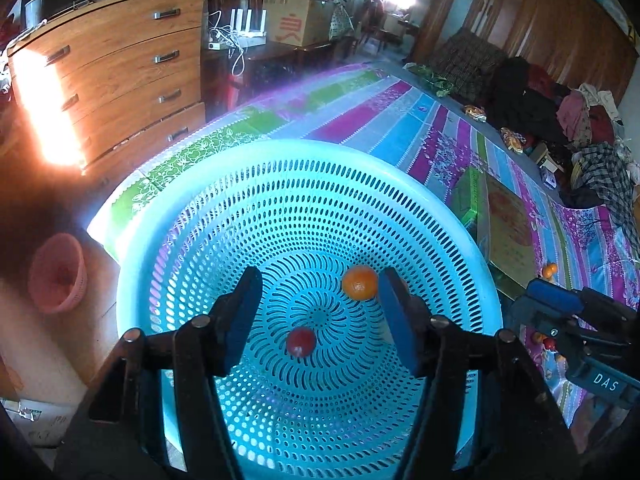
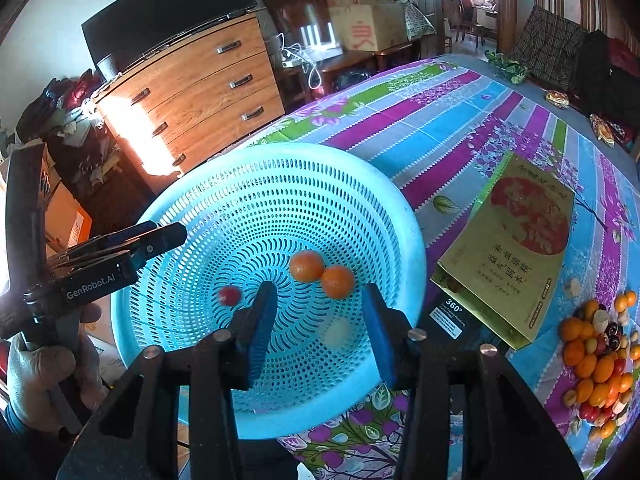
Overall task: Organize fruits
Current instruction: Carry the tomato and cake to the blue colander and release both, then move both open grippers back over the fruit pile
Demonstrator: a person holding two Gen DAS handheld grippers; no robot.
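A turquoise perforated basket (image 1: 280, 152) stands on the flowered cloth. In the left wrist view my left gripper (image 1: 320, 312) hangs open over its bowl, with an orange (image 1: 360, 283) by the right finger and a small red fruit (image 1: 301, 342) loose below. In the right wrist view the basket (image 2: 280, 152) holds two oranges (image 2: 307, 266) (image 2: 338, 282) and a blurred red fruit (image 2: 230, 295). My right gripper (image 2: 320, 320) is open above it; a pale, blurred fruit (image 2: 338, 332) shows between its fingers, untouched by the pads. The left gripper (image 2: 160, 240) pokes in over the left rim.
A pile of several mixed fruits (image 2: 596, 360) lies on the cloth at the right. A flat green box (image 2: 516, 248) sits just right of the basket. A wooden dresser (image 1: 120, 80) and a pink basket (image 1: 58, 272) on the floor stand to the left.
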